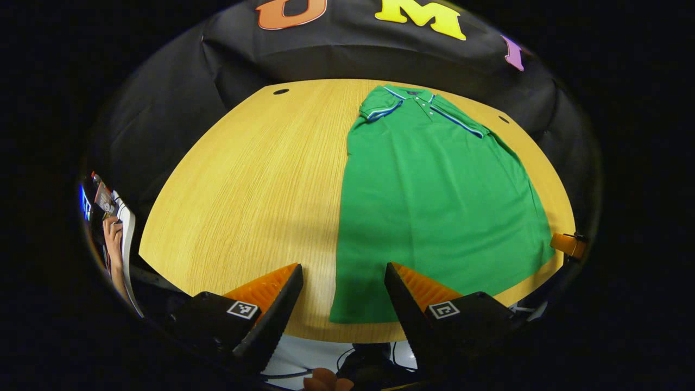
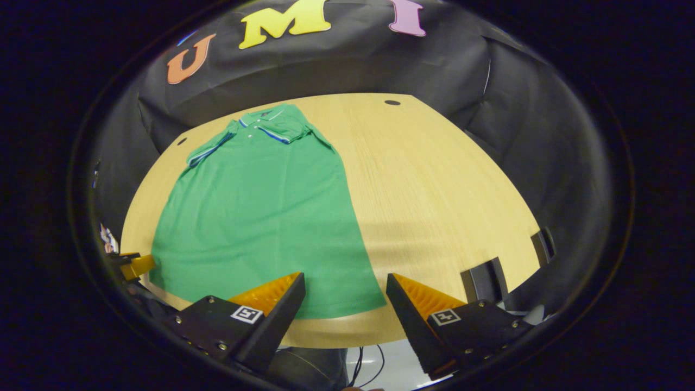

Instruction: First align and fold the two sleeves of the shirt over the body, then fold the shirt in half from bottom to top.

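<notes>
On the counter point(image 1: 244, 179), the shirt point(image 1: 434, 201) lies flat beyond both tongs point(image 1: 343, 293) point(image 2: 345, 298), each spread and empty.

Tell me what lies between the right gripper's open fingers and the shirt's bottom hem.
Only bare wooden table: in the right gripper view, the right gripper hangs open just before the shirt hem.

Ahead of the left gripper's fingers, the shirt point(image 1: 434, 201) is matt knit cloth lying smooth; the table point(image 1: 255, 184) beneath shows fine-grained wood with slight sheen.
</notes>
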Available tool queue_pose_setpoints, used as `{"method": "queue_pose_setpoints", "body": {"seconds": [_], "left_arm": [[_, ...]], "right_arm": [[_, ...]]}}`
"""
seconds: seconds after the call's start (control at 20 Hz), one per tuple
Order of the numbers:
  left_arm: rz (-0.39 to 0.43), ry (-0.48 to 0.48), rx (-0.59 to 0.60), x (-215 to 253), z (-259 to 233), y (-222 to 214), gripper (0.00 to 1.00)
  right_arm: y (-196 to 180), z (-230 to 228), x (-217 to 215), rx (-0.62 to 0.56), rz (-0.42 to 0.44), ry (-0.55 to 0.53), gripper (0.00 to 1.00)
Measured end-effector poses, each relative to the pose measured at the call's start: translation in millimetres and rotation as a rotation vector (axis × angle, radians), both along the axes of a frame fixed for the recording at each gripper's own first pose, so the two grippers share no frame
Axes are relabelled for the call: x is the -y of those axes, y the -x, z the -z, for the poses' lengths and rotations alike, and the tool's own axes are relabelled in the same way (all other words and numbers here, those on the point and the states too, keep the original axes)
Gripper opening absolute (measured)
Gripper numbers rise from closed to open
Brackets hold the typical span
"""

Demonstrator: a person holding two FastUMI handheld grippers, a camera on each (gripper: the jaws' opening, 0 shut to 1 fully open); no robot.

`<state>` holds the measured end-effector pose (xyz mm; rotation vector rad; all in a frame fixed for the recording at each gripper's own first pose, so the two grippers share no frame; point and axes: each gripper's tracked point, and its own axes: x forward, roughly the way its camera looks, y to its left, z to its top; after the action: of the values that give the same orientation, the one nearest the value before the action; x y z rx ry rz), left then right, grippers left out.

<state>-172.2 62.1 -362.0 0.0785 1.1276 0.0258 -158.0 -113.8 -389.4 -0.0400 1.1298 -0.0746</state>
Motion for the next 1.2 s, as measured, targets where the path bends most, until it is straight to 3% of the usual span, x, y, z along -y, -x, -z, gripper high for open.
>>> {"method": "queue_pose_setpoints", "body": {"seconds": [0.3,0.85,0.95,1.05,1.1,1.2], "left_arm": [[0.0,0.0,-0.014,5.3,5.9,-0.5,0.98],[-0.031,0.03,-0.049,24.2,8.1,5.3,0.99],[-0.027,0.029,-0.056,29.4,7.4,2.9,0.95],[-0.046,0.027,-0.035,26.9,7.6,-0.5,0.36],[-0.062,0.041,-0.031,26.4,7.5,-0.6,0.07],[-0.105,0.088,-0.046,26.7,7.4,-1.1,0.04]], "right_arm": [[8.3,19.7,3.4,-0.078,0.003,0.017,0.96],[11.6,20.4,-24.4,-0.113,-0.056,0.006,1.0],[10.5,21.1,-32.7,-0.096,-0.036,-0.012,0.51],[9.5,21.8,-35.3,-0.09,0.001,-0.023,0.02],[9.1,21.9,-35.5,-0.094,0.003,-0.028,0.02],[7.8,21.1,-36.0,-0.108,0.01,-0.058,0.02]]}}
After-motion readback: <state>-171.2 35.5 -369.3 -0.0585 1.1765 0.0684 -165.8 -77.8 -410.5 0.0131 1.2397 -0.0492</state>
